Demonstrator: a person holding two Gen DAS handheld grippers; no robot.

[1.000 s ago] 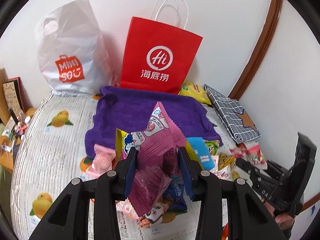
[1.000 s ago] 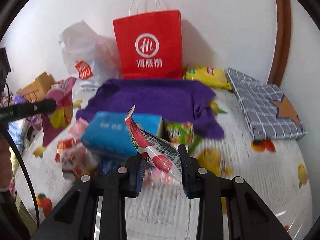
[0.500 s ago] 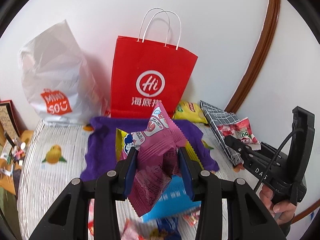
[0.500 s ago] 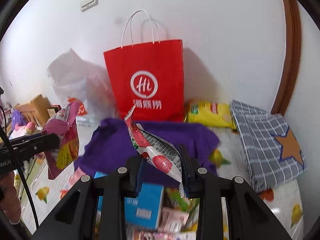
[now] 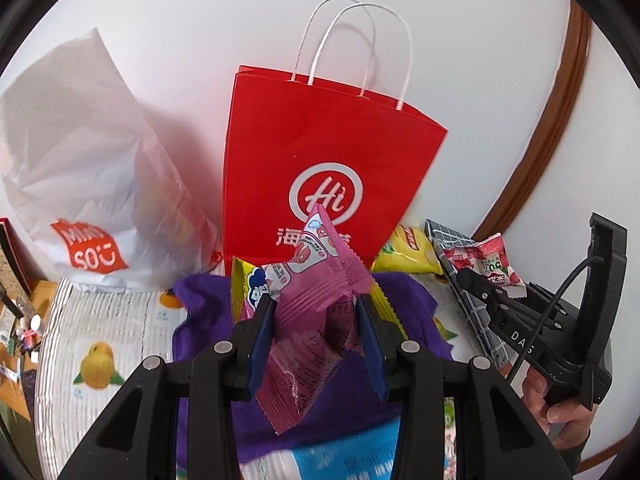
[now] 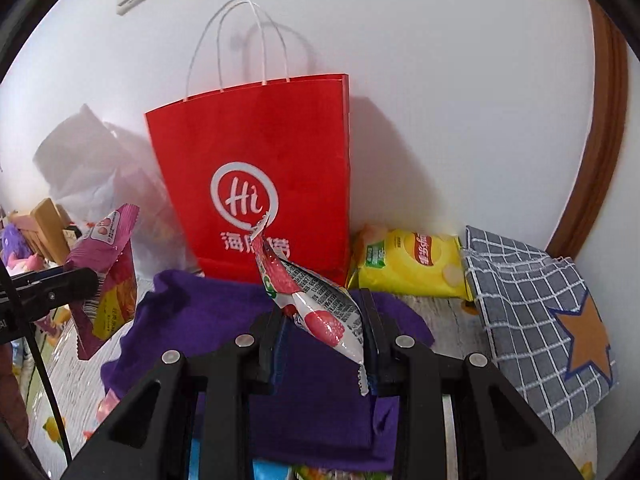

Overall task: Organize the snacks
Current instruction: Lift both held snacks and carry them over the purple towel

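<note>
Left tool [image 5: 316,312] tight on pink packets [image 5: 316,280], perhaps two; right tool [image 6: 324,320] on strawberry sachet [image 6: 320,312].

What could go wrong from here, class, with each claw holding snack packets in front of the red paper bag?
1. The left claw pinches a pink packet with a yellow packet bunched beside it; the yellow one may slip out.
2. The right claw holds the strawberry packet tilted, with its tail hanging loose, so it could twist free.
3. The red paper bag leans on the wall with a narrow mouth; packets might miss or tip it.
</note>
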